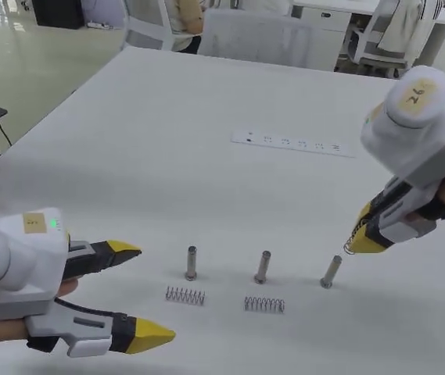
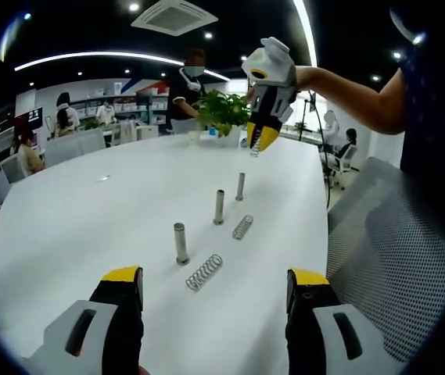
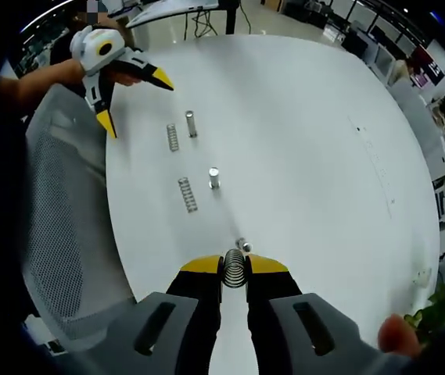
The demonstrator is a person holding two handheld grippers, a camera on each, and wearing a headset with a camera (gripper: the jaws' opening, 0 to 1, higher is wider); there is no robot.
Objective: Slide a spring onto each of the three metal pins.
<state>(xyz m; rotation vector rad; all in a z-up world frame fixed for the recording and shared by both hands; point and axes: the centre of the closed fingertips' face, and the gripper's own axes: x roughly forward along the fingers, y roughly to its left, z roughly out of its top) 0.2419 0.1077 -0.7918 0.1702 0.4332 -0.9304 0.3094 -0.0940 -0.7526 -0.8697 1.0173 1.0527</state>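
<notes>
Three metal pins stand upright in a row on the white table: left pin (image 1: 191, 262), middle pin (image 1: 263, 266), right pin (image 1: 331, 271). Two springs lie flat in front of them, one (image 1: 185, 295) by the left pin and one (image 1: 264, 305) by the middle pin. My right gripper (image 1: 357, 240) is shut on a third spring (image 3: 235, 267), held just above and to the right of the right pin (image 3: 242, 245). My left gripper (image 1: 142, 293) hovers open at the lower left, short of the left pin (image 2: 181, 243), nothing between its jaws.
A white power strip (image 1: 294, 144) lies flat further back on the table (image 1: 128, 133). Chairs and desks stand beyond the far edge. In the left gripper view a potted plant (image 2: 224, 112) sits at the table's far end and people stand in the background.
</notes>
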